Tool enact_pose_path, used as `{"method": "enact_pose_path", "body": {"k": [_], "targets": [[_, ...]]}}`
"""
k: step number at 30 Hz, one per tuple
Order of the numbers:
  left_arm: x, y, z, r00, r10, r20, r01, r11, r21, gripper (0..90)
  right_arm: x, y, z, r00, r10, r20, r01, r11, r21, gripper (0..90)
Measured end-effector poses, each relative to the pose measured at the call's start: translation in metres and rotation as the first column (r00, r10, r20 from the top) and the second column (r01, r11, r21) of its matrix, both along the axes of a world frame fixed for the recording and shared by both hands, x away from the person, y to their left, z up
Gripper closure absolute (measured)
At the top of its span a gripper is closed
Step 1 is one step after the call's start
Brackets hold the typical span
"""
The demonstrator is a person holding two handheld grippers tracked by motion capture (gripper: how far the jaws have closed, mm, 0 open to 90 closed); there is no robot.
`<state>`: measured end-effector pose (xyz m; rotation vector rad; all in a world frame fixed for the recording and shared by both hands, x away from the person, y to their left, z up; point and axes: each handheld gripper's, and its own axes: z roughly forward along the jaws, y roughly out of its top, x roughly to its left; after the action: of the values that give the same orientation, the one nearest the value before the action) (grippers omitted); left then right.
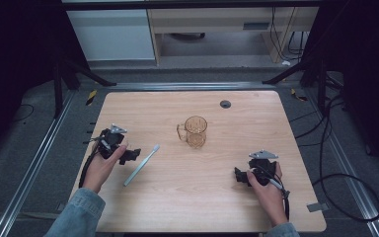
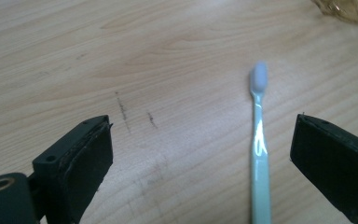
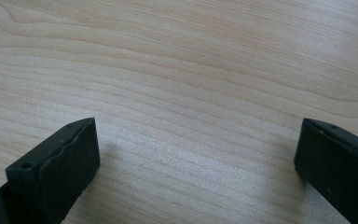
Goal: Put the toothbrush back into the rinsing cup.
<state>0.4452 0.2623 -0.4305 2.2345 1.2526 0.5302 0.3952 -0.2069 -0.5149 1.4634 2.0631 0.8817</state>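
A pale blue toothbrush [image 1: 142, 164] lies flat on the wooden table [image 1: 227, 207], left of centre, bristle end pointing up and right. My left gripper [image 1: 131, 155] is just left of it, open. In the left gripper view the toothbrush [image 2: 259, 149] lies between the wide jaws, nearer the right one, touching neither. A clear amber mug [image 1: 194, 131] stands upright near the table's middle, handle to the left; its base edge [image 2: 349, 10] shows at the top right. My right gripper [image 1: 238, 176] rests at the front right, open over bare wood [image 3: 191, 107].
A round dark cable port [image 1: 225, 103] is set in the table near its far edge. Cables trail on the floor right of the table. Black stand legs rise at the far left and far right corners.
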Motion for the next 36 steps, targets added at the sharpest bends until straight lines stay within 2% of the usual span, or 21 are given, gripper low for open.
{"method": "enact_pose_path", "body": {"k": [5,8,10,12,14,17,21,25,28,31,33,36], "targets": [[-0.008,-0.007,0.01,0.9975,-0.05,-0.05,0.053,0.9959,0.073,4.0,0.0,0.0,0.0,1.0,-0.001,0.0,0.001,1.0,0.0,0.3],[-0.009,-0.009,0.012,0.9903,-0.079,-0.115,0.093,0.9879,0.124,5.1,0.001,0.0,0.0,1.0,0.002,0.0,-0.002,1.0,-0.001,0.4],[-0.008,-0.011,0.014,0.9866,-0.079,-0.142,0.1,0.9846,0.143,5.9,0.001,0.0,0.0,1.0,0.0,0.0,0.0,1.0,0.0,0.4],[-0.006,-0.015,0.018,0.9836,-0.076,-0.164,0.099,0.9856,0.137,5.9,0.001,0.0,0.0,1.0,0.001,0.0,-0.001,1.0,0.0,0.4],[-0.006,-0.02,0.021,0.9771,-0.079,-0.198,0.106,0.9853,0.133,5.9,0.001,0.0,0.0,1.0,0.0,-0.001,0.0,1.0,0.0,0.4],[-0.006,-0.029,0.026,0.9692,-0.094,-0.228,0.133,0.9776,0.163,6.1,0.0,0.0,0.0,1.0,-0.001,0.0,0.001,1.0,-0.002,0.4],[0.0,-0.039,0.029,0.957,-0.106,-0.27,0.154,0.975,0.161,6.3,0.0,0.0,0.0,1.0,0.0,0.0,0.0,1.0,-0.002,0.4],[0.007,-0.045,0.029,0.9463,-0.121,-0.3,0.179,0.9685,0.173,7.0,0.001,0.0,0.0,1.0,0.0,0.001,0.0,1.0,0.001,0.4],[0.009,-0.046,0.028,0.9405,-0.109,-0.322,0.171,0.9702,0.172,8.4,0.001,0.0,0.0,1.0,0.0,0.002,0.0,1.0,0.0,0.4],[0.01,-0.049,0.027,0.936,-0.104,-0.336,0.179,0.9629,0.202,8.8,0.001,0.0,0.0,1.0,-0.001,0.002,0.001,1.0,-0.002,0.4],[0.011,-0.052,0.026,0.9329,-0.104,-0.345,0.179,0.9642,0.196,9.9,0.0,0.0,0.0,1.0,0.0,0.0,0.0,1.0,-0.005,0.5],[0.014,-0.059,0.024,0.9266,-0.107,-0.361,0.189,0.9614,0.2,11.6,0.0,0.0,0.0,1.0,-0.003,-0.003,0.003,1.0,-0.001,0.5]]}}
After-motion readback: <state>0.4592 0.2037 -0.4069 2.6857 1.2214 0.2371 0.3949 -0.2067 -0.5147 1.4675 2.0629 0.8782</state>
